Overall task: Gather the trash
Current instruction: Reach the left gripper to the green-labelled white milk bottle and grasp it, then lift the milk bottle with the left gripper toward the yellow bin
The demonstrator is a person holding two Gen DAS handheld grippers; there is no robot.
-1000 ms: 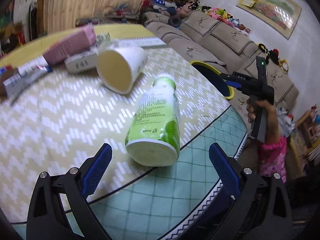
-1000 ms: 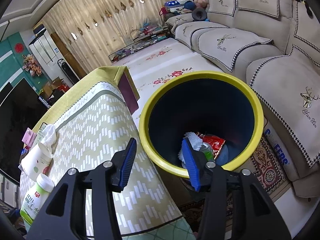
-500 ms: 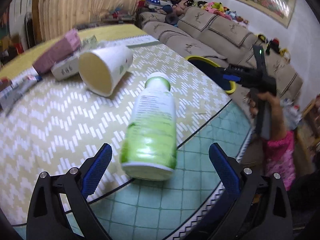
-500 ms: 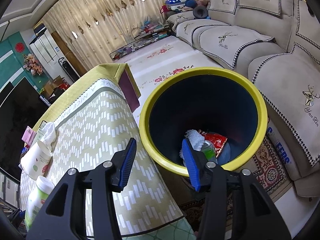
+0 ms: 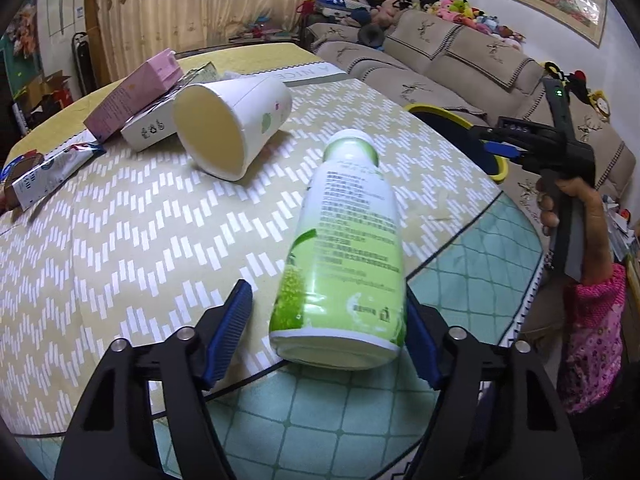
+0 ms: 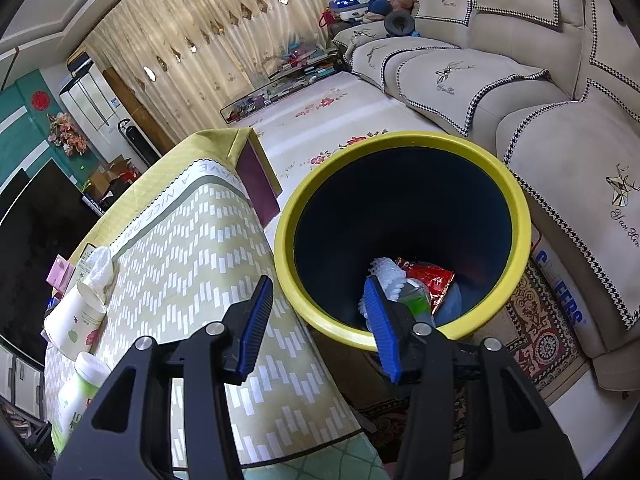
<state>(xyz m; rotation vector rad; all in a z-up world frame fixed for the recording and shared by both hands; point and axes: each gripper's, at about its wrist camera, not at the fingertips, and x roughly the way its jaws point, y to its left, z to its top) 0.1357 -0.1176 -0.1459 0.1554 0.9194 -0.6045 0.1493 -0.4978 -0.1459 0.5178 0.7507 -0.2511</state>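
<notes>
- Now the left gripper [image 5: 326, 336] is closing its jaws around the green and white bottle [image 5: 347, 256]. The bottle lies on its side on the table [image 5: 120, 248], bottom end between the blue pads. The right pad looks like it touches the bottle. The left pad is still a little way off.
- The right gripper [image 6: 318, 322] has its jaws about half open, with nothing in them. It hangs over the yellow-rimmed bin [image 6: 516, 216], beside the table.
- A paper cup [image 5: 232, 128] lies tipped over behind the bottle.
</notes>
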